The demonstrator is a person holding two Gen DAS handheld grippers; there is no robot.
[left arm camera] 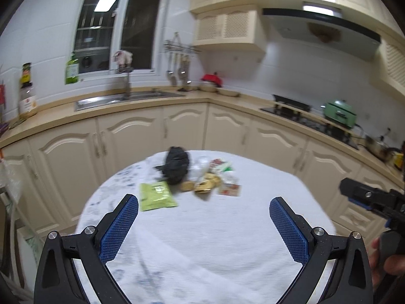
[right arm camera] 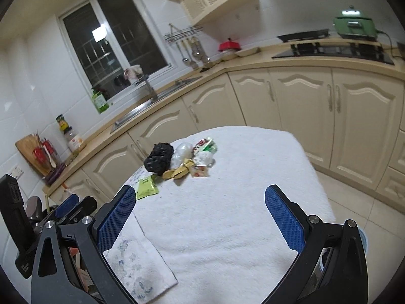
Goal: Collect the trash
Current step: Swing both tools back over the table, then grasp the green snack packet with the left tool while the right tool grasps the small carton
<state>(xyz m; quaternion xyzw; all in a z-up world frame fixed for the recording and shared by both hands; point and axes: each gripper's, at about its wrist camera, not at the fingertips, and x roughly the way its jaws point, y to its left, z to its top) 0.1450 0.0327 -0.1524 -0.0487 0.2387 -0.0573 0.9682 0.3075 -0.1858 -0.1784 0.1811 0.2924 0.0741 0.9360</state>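
A pile of trash lies at the far side of a white-clothed table (left arm camera: 215, 228): a crumpled black bag (left arm camera: 176, 164), a green packet (left arm camera: 157, 195), yellow peel scraps (left arm camera: 206, 183), clear plastic (left arm camera: 201, 166) and printed wrappers (left arm camera: 229, 186). My left gripper (left arm camera: 203, 204) hovers open over the near cloth, short of the pile, holding nothing. From the right wrist view the black bag (right arm camera: 159, 158), green packet (right arm camera: 146, 188) and peel (right arm camera: 179, 171) sit far ahead on the table (right arm camera: 240, 215). My right gripper (right arm camera: 200, 193) is open and empty too.
Cream cabinets (left arm camera: 141, 136) and a countertop with a sink (left arm camera: 126, 98) wrap behind the table. A stove (right arm camera: 336, 49) with a green pot (right arm camera: 353, 24) is at the right. The right gripper's body and a hand (left arm camera: 379, 253) show at the left view's right edge. Tiled floor (right arm camera: 354, 202) lies right of the table.
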